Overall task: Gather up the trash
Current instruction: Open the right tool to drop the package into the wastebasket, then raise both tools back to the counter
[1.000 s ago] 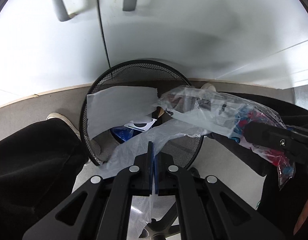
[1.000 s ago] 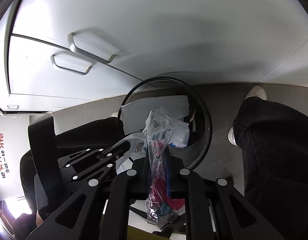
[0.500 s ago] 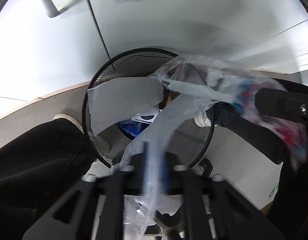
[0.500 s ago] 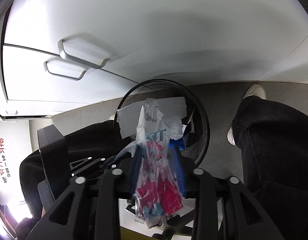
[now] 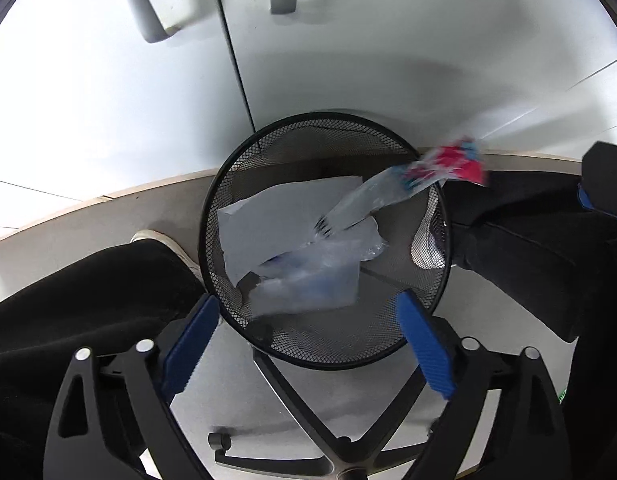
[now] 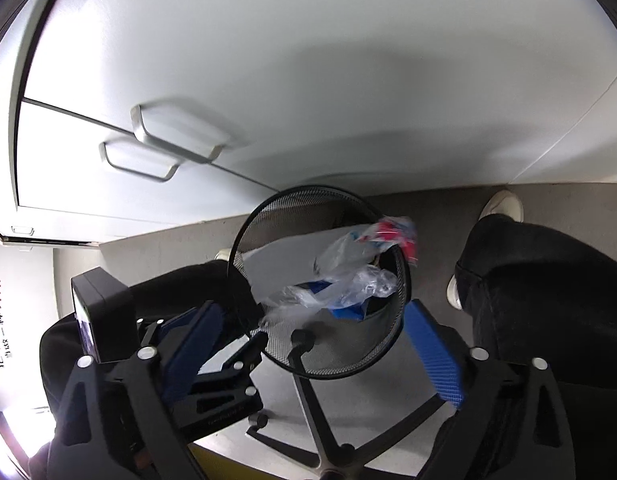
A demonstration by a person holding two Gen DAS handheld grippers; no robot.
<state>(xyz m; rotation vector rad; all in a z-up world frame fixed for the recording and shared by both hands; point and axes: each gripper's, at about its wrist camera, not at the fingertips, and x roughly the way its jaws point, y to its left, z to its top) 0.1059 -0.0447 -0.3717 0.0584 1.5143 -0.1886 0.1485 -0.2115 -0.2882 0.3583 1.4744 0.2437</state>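
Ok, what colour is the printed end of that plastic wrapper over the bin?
Red with blue, on clear plastic wrapper; blurred, clearest in the left wrist view.

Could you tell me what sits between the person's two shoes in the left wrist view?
The black mesh wastebasket stands between the left shoe and the right shoe, seen through the mesh.

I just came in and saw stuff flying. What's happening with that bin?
A person with a gripper in each hand is throwing trash away. Both the left gripper and right gripper are open, and two plastic wrappers, a clear one and a red-and-blue one, are dropping into the black mesh bin.
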